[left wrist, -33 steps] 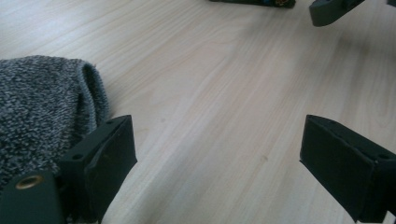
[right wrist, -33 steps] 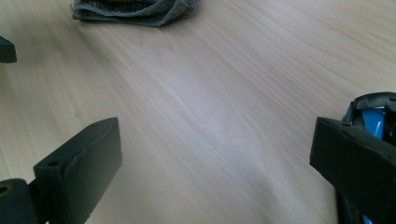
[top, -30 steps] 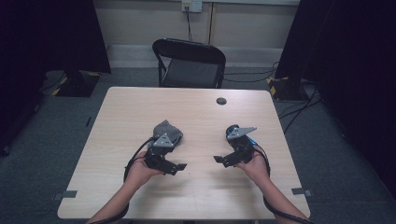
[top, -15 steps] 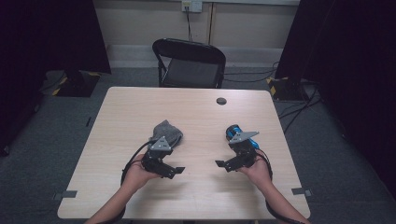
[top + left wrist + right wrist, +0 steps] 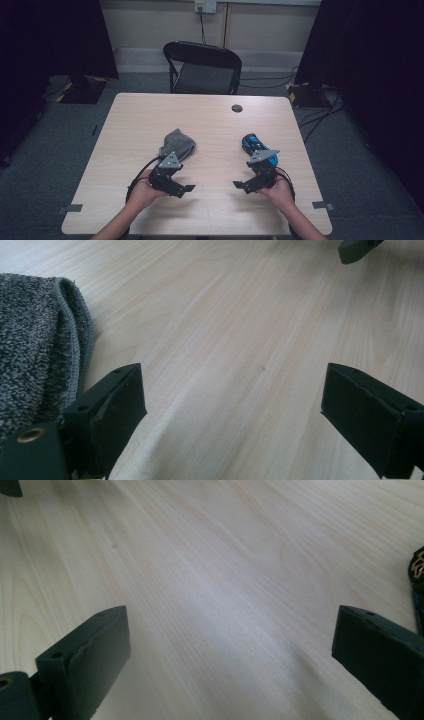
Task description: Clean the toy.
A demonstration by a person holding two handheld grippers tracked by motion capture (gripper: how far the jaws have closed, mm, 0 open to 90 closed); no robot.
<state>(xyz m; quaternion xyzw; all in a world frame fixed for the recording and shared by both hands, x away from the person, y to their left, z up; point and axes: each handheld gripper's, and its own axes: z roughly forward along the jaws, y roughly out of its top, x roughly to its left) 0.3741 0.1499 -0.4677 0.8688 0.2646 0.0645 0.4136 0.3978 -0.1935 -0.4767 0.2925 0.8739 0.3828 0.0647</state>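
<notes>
The grey cloth [image 5: 177, 144] lies on the desk [image 5: 210, 125] just beside the left gripper [image 5: 181, 188], and a blue object [image 5: 255, 146] lies near the right gripper [image 5: 241, 184]. Both grippers are released, with only bare wood between their jaws. To take the cloth well, the left gripper should turn toward its folded edge and close on the hem.

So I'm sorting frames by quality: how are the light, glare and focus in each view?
High view: table lit, room around it dark, slightly soft. Left gripper view: grey cloth and wood grain sharp, near claw pads soft. Right gripper view: pale glare band on the wood, pads blurred.
</notes>
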